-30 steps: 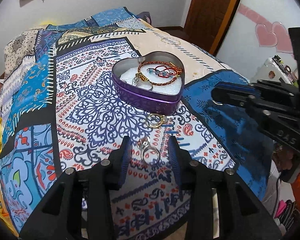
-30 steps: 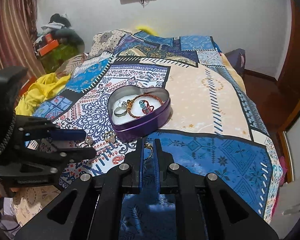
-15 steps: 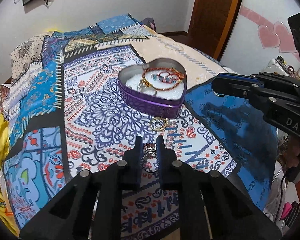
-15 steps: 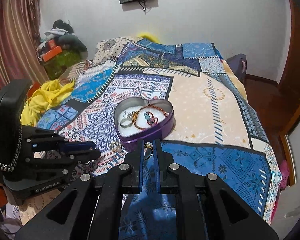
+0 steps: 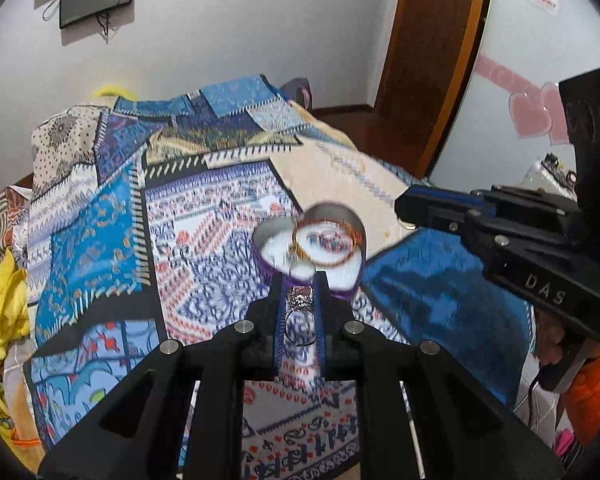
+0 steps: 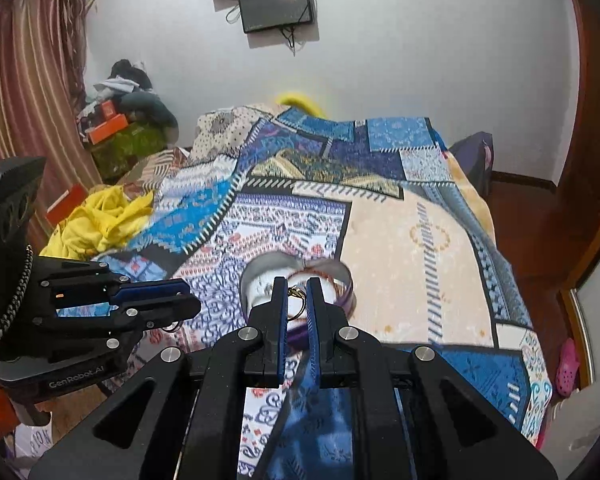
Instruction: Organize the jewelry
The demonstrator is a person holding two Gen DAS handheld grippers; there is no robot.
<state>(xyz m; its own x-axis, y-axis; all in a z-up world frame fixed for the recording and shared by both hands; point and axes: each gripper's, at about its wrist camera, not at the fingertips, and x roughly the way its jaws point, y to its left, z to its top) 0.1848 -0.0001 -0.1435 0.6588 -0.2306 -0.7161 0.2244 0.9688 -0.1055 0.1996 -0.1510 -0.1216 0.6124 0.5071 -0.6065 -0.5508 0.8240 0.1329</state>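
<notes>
Left hand-held gripper (image 5: 299, 300) pinches a stone-set ring (image 5: 300, 312) above the bed (image 5: 100, 216), w/ heart tin (image 5: 312, 248) just beyond. Right hand-held gripper (image 6: 298, 300), near the tin's front, pinches a gold ring (image 6: 297, 300).

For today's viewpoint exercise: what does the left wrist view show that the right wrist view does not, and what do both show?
Only the left wrist view shows the left gripper from behind, shut on a silver ring with an ornate top, plus pink heart stickers on the wall. Only the right wrist view shows the right gripper from behind, shut on a gold ring, plus striped curtains. Both show the heart-shaped tin holding bangles on the patterned bedspread.
</notes>
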